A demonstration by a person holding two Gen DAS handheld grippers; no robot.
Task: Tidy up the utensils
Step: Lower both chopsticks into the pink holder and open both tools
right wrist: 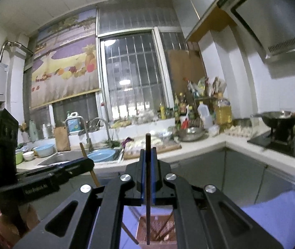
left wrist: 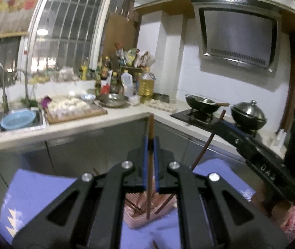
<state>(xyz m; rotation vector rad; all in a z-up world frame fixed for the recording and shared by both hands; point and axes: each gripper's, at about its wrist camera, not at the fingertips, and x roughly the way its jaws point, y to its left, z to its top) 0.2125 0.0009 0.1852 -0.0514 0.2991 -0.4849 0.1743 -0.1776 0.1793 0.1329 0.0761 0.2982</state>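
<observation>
My left gripper (left wrist: 150, 140) is shut on a brown chopstick (left wrist: 150, 166) that stands upright, its lower end over a pink slotted basket (left wrist: 145, 211). My right gripper (right wrist: 148, 152) is shut on a dark chopstick (right wrist: 148, 186), also upright, its tip reaching down into the same basket (right wrist: 157, 228). The basket sits on a blue cloth (left wrist: 35, 195) and holds several other chopsticks leaning inside. In the left wrist view the right gripper (left wrist: 220, 122) comes in from the right with its chopstick (left wrist: 205, 145). In the right wrist view the left gripper (right wrist: 85, 162) comes in from the left.
A kitchen counter (left wrist: 126, 114) runs behind, with a sink (right wrist: 64, 157) holding a blue basin (left wrist: 18, 120), a cutting board with dumplings (left wrist: 74, 108), bottles and a steel bowl (left wrist: 113, 99). A wok (left wrist: 202, 102) and a lidded pot (left wrist: 248, 114) stand on the stove at right.
</observation>
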